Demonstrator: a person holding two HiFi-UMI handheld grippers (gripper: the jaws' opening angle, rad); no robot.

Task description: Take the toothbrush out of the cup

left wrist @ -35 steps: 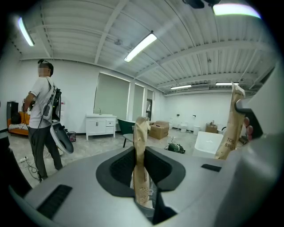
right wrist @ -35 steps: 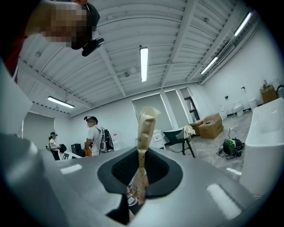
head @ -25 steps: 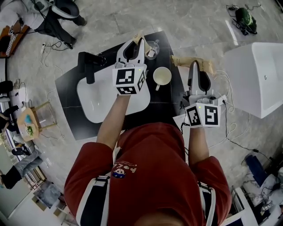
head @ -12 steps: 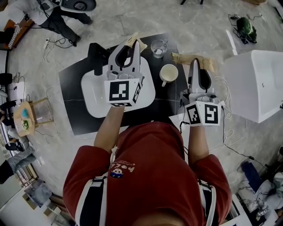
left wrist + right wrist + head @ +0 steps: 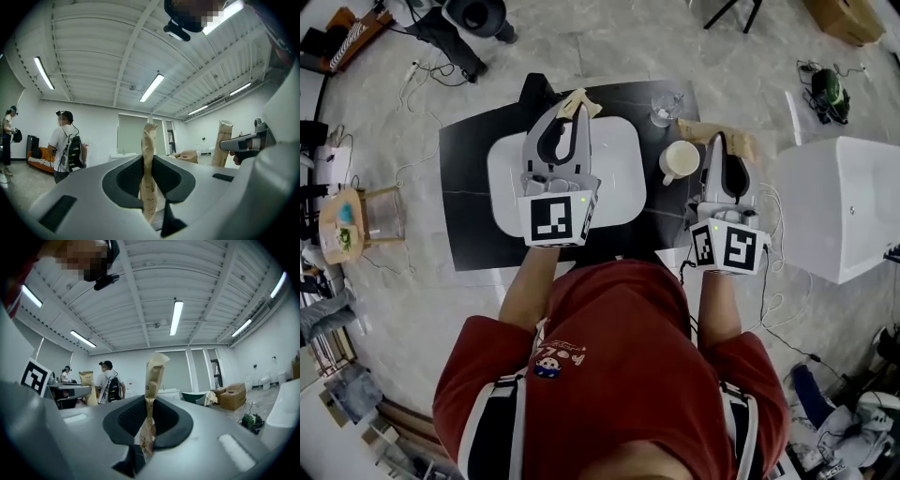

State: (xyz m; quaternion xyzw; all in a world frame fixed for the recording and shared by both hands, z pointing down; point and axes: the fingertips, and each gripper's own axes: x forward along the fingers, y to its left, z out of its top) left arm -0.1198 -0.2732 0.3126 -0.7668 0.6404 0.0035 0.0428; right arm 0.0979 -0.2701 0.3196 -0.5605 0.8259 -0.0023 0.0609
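Cannot make out toothbrush; glass cup (image 5: 664,108) stands at far edge of black counter (image 5: 469,159), near white mug (image 5: 680,160). Left gripper (image 5: 578,101) over white basin (image 5: 619,155), tan fingers together. Right gripper (image 5: 713,139) beside mug, likewise closed.

The sink (image 5: 619,178) lies mid-counter (image 5: 469,216). The tap (image 5: 534,92) stands behind it at the left, the glass (image 5: 664,108) behind it at the right, the mug (image 5: 681,161) just right of it. Your left gripper (image 5: 575,105), clamping a packet (image 5: 149,159), hangs over the sink; your right gripper (image 5: 716,141), clamping another packet (image 5: 151,380), is right of it, past the mug.
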